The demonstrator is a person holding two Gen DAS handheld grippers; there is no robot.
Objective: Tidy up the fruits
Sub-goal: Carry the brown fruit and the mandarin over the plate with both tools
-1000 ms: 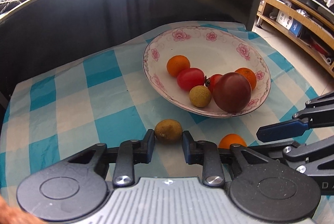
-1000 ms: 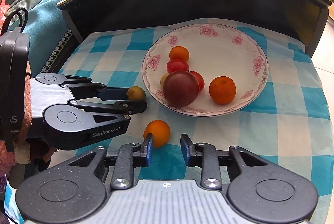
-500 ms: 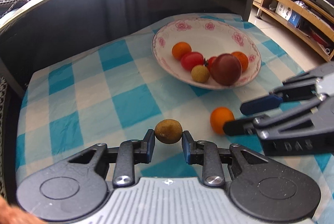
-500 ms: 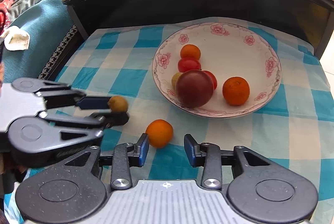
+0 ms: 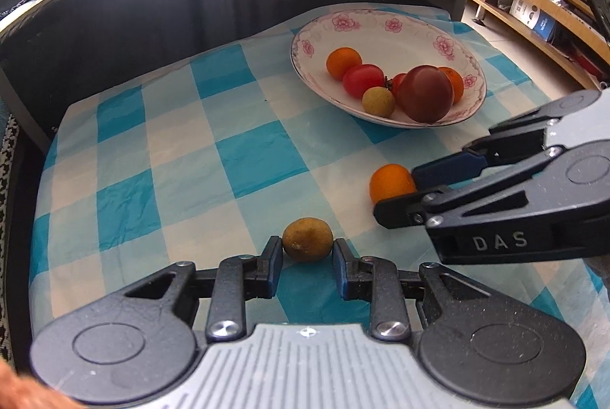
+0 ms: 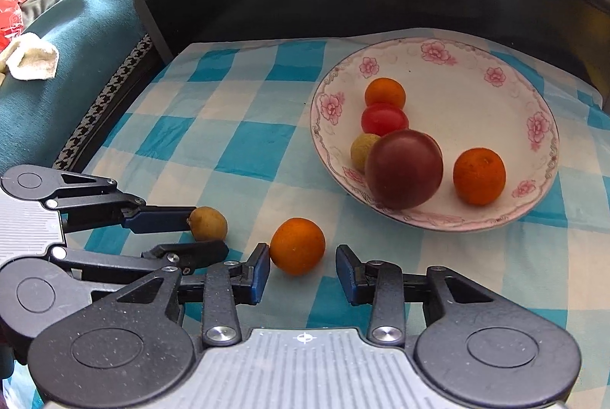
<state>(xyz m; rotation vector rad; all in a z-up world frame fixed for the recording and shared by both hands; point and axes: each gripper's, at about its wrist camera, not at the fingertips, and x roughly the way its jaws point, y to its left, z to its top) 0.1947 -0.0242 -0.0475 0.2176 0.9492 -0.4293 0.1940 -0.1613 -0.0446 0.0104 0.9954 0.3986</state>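
On a blue-and-white checked cloth stands a floral plate [image 5: 381,18] [image 6: 438,43] holding a large dark red fruit [image 5: 426,98], two oranges, red tomatoes and a small yellow-green fruit. My left gripper [image 5: 307,249] [image 6: 207,233] is shut on a small brown fruit [image 5: 307,244] [image 6: 208,223], low over the cloth in front of the plate. A loose orange [image 6: 297,245] [image 5: 389,180] lies on the cloth between the fingers of my right gripper [image 6: 301,258] [image 5: 398,195]. That gripper is open, with a gap between the orange and the right finger.
A dark curved panel [image 5: 228,8] rises behind the cloth, with more fruit on the tabletop above it. Wooden shelves [image 5: 533,12] stand to the right. A teal sofa [image 6: 68,73] with a white cloth [image 6: 30,60] lies off the cloth's left edge.
Both grippers have drawn back from the plate. The left one carried the brown fruit with it. The right jaws have widened and now straddle the loose orange.
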